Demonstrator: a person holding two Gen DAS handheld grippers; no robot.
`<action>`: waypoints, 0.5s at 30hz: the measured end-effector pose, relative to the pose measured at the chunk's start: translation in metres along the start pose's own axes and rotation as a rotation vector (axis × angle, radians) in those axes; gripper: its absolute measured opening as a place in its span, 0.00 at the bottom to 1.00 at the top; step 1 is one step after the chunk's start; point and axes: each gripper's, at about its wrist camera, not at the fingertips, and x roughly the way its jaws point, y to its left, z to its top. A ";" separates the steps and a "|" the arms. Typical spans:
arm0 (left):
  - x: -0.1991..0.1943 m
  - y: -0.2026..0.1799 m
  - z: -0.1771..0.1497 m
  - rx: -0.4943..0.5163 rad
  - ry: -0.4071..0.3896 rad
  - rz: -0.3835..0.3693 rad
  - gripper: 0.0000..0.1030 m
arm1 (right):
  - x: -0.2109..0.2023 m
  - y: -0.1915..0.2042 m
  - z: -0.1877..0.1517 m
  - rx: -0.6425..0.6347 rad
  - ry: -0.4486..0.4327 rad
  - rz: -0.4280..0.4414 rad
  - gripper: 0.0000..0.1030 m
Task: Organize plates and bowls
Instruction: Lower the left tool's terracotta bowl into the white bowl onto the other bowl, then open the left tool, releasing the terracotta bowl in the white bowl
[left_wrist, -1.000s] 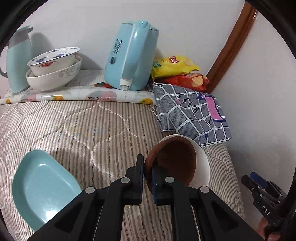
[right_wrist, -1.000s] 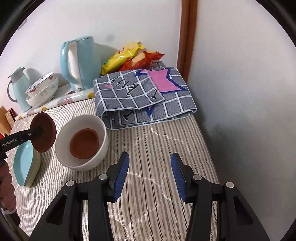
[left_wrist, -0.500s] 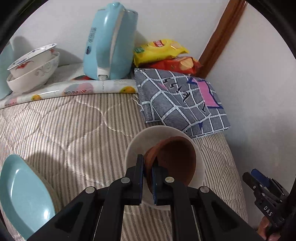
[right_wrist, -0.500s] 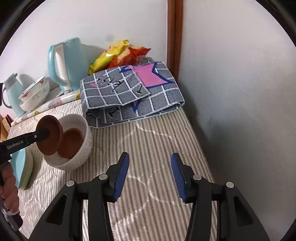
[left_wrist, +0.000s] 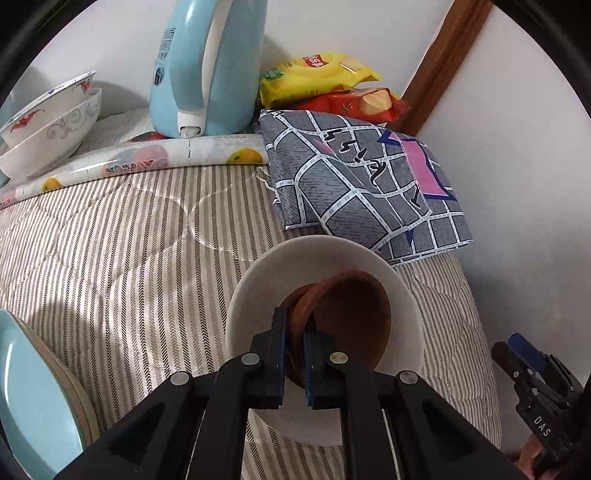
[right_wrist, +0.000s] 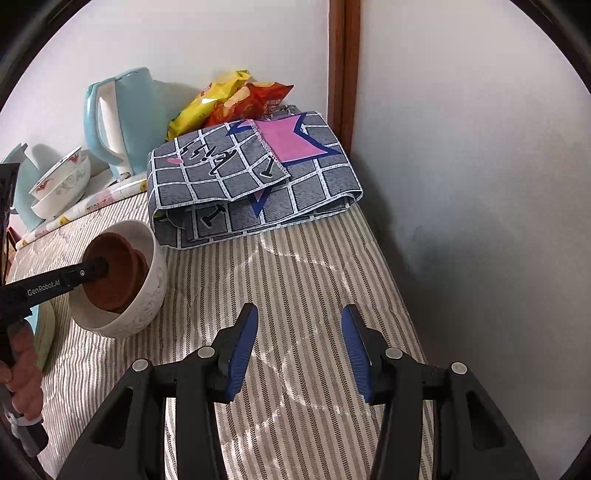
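the left gripper (left_wrist: 294, 354) is pinched on the rim of a brown dish (left_wrist: 354, 321), holding it tilted inside the white bowl (left_wrist: 258, 280), which serves here as the landmark. a second brown dish (right_wrist: 142, 262) already lies in the bowl, and the held dish leans against it; whether it rests fully on it cannot be told. the right gripper (right_wrist: 301, 349) hangs to the right of the bowl with its jaws spread and nothing between them, over bare striped quilt (right_wrist: 306, 266). risk: released while tilted, the dish would likely drop onto the one below and clatter or chip, or settle crooked instead of nesting. risk: the bowl stands on soft quilted fabric, so sideways pressure from the gripper could tip or slide it. left of the bowl, a teal plate (left_wrist: 29, 398) lies on another plate, close enough that a wide withdrawal could strike it. beyond the bowl, a folded grey checked cloth (left_wrist: 362, 184) lies just beside its far rim, limiting forward travel. right of the bowl the quilt ends near the wall, leaving a narrow strip. farther back stand a blue kettle (left_wrist: 207, 66), two snack bags (left_wrist: 321, 74), and two stacked patterned bowls (left_wrist: 51, 125) at far left. the clearest open room is the quilt between the bowl and those stacked bowls.
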 end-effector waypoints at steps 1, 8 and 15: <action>0.000 0.000 0.000 -0.002 0.000 -0.004 0.08 | 0.001 0.001 0.000 -0.001 0.002 0.003 0.45; 0.002 0.002 0.000 -0.009 0.021 -0.035 0.08 | 0.006 0.013 0.002 -0.023 0.012 0.017 0.45; 0.001 0.000 -0.001 0.001 0.041 -0.057 0.09 | 0.006 0.022 0.003 -0.046 0.012 0.021 0.45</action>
